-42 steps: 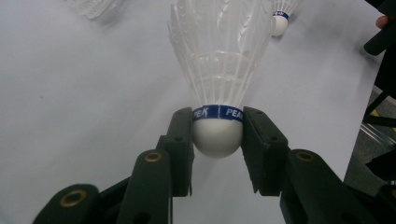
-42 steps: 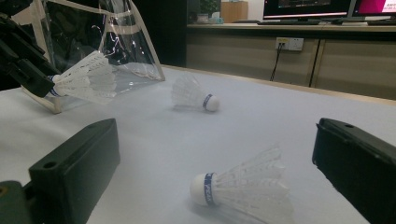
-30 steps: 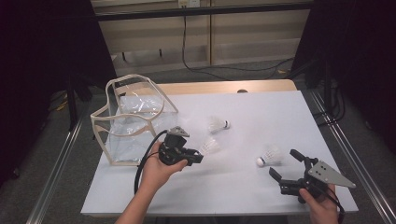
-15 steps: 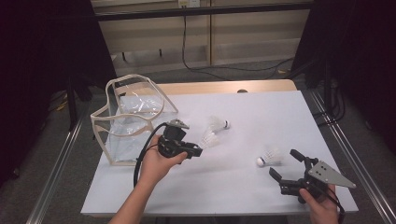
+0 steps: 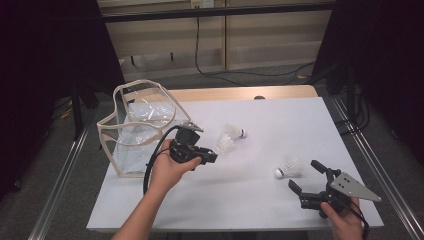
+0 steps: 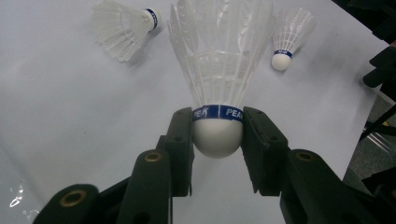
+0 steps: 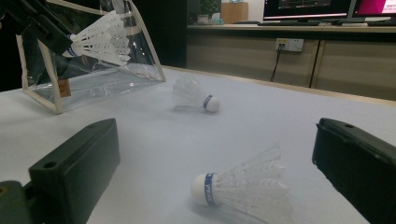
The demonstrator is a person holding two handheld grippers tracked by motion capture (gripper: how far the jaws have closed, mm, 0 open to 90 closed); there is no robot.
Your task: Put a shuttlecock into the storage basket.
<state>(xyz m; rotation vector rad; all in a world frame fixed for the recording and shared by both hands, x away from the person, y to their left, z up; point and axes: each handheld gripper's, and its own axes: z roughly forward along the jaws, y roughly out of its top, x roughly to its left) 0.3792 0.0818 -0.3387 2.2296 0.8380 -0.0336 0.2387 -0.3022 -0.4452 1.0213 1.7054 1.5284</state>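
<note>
High view: the left gripper (image 5: 210, 156) holds a white feathered shuttlecock (image 5: 225, 145) above the white table (image 5: 250, 200), just beside the clear plastic bag with beige trim (image 5: 135, 130). Left gripper view: its jaws pinch the shuttlecock's cork base. Right gripper view: the right gripper (image 7: 215, 163) stands spread, well apart from the bag, around a second shuttlecock (image 7: 243, 189).
</note>
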